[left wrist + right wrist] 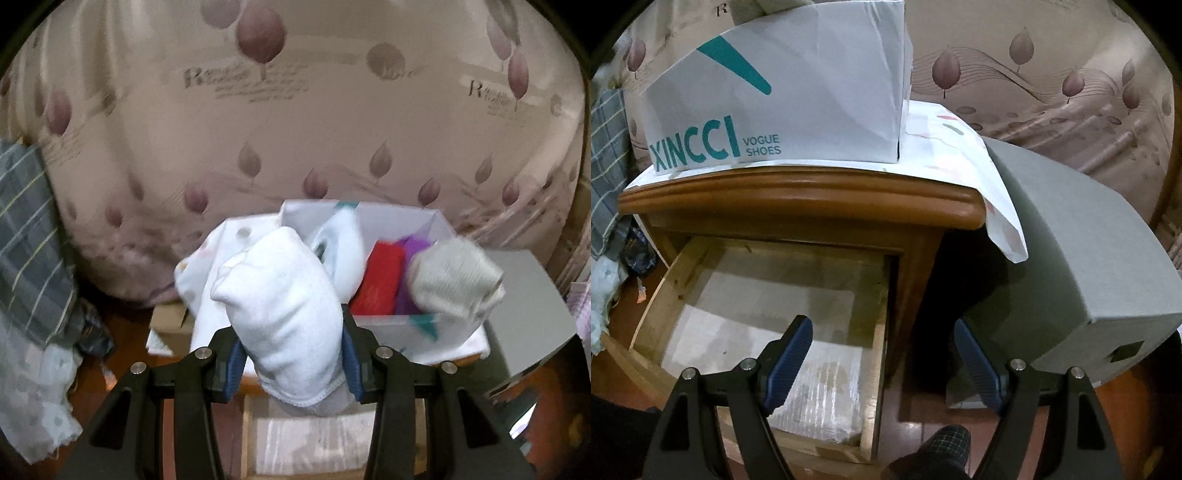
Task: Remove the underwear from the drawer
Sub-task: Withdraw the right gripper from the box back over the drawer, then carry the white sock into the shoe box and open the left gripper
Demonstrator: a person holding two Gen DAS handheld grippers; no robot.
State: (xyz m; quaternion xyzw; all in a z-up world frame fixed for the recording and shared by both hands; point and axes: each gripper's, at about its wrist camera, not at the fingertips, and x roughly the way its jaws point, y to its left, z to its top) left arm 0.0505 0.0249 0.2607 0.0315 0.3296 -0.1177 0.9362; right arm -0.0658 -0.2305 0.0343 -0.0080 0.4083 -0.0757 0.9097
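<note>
My left gripper (291,360) is shut on a rolled white underwear (284,317) and holds it above the wooden nightstand, in front of a white shoe box (417,325). The box holds a red roll (380,280), a purple roll (410,273), a grey roll (454,277) and a white roll (343,251). My right gripper (882,365) is open and empty above the front right corner of the pulled-out drawer (650,314). The drawer shows only a pale liner (764,332). The shoe box (783,96) stands on the nightstand top (798,199).
A patterned mattress (295,110) stands upright behind the nightstand. A grey box (1071,251) sits to the right of the nightstand. Plaid and pale fabrics (29,236) hang at the left. A slippered foot (942,446) is on the dark floor below the right gripper.
</note>
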